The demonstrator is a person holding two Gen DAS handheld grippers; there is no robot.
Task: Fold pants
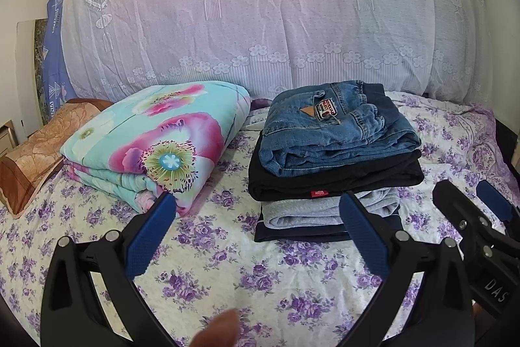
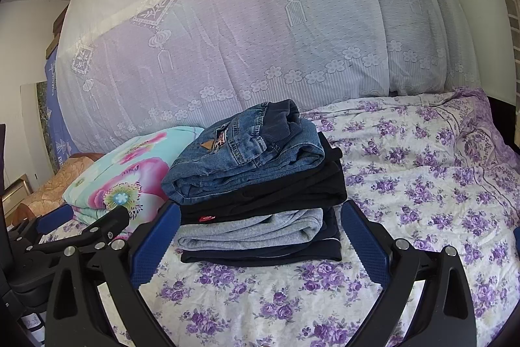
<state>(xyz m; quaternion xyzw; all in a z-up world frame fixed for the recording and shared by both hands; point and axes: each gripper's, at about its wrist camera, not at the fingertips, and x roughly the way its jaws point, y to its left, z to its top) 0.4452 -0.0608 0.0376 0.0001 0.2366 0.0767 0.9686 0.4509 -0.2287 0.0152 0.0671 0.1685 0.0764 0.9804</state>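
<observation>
Bedding with a purple flower print point(image 1: 227, 275) is taking up most of both views, with a lace-covered bank of white cloth point(image 1: 260, 15) rising behind it and a folded floral quilt point(image 1: 156, 139) lying to the left. Near the middle, a stack of folded pants point(image 2: 260, 197) is sitting on the sheet: jeans point(image 2: 247, 158) on top, then a black pair, a grey pair and a dark one at the bottom. The folding itself is looking finished, with no loose garment showing. Both tools are hovering just short of the stack, gripping nothing. The left gripper point(image 1: 256, 230) is holding its jaws wide apart, and the right gripper point(image 2: 260, 244) is doing the same, framing the stack's lower layers. Any next move is probably calling for a retreat or squaring the pile.
</observation>
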